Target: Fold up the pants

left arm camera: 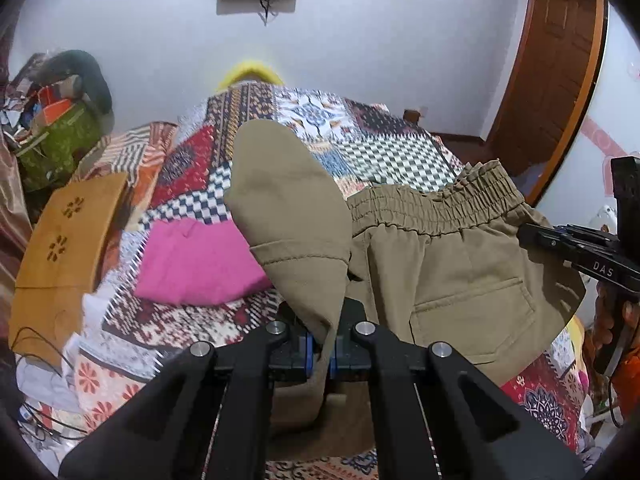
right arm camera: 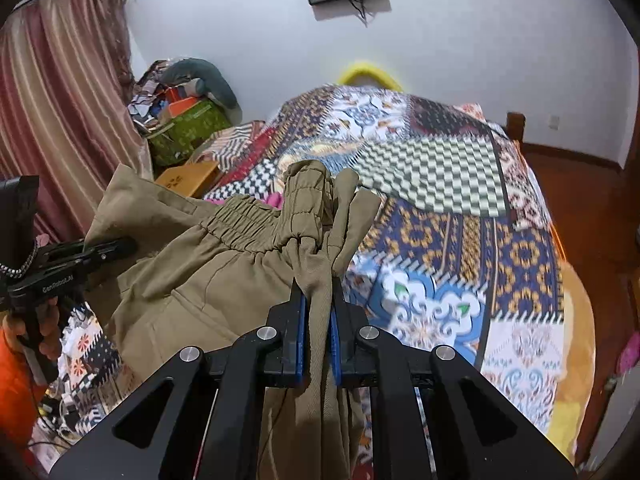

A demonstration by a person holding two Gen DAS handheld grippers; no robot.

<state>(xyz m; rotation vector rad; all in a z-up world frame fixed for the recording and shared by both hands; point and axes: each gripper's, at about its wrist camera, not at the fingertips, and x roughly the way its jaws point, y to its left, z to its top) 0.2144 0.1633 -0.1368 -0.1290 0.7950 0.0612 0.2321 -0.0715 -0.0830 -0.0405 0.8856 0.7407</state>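
The khaki pants [left arm camera: 460,264] hang in the air above the patchwork bed, held by both grippers. My left gripper [left arm camera: 322,344] is shut on a hemmed leg end, which stands up above its blue pads. My right gripper [right arm camera: 318,320] is shut on the bunched elastic waistband corner [right arm camera: 308,200]. The right gripper also shows at the right edge of the left wrist view [left arm camera: 576,244], and the left gripper at the left of the right wrist view [right arm camera: 100,252]. The waistband [left arm camera: 436,204] and a back pocket [left arm camera: 476,312] face the left camera.
The bed's patchwork cover [right arm camera: 460,216] spreads below and ahead. A folded pink cloth [left arm camera: 196,268] lies on it. A brown cardboard box [left arm camera: 68,240] and a green box with clutter [left arm camera: 60,140] stand at the left; a curtain [right arm camera: 52,120] hangs there too. A wooden door [left arm camera: 556,60] is at the right.
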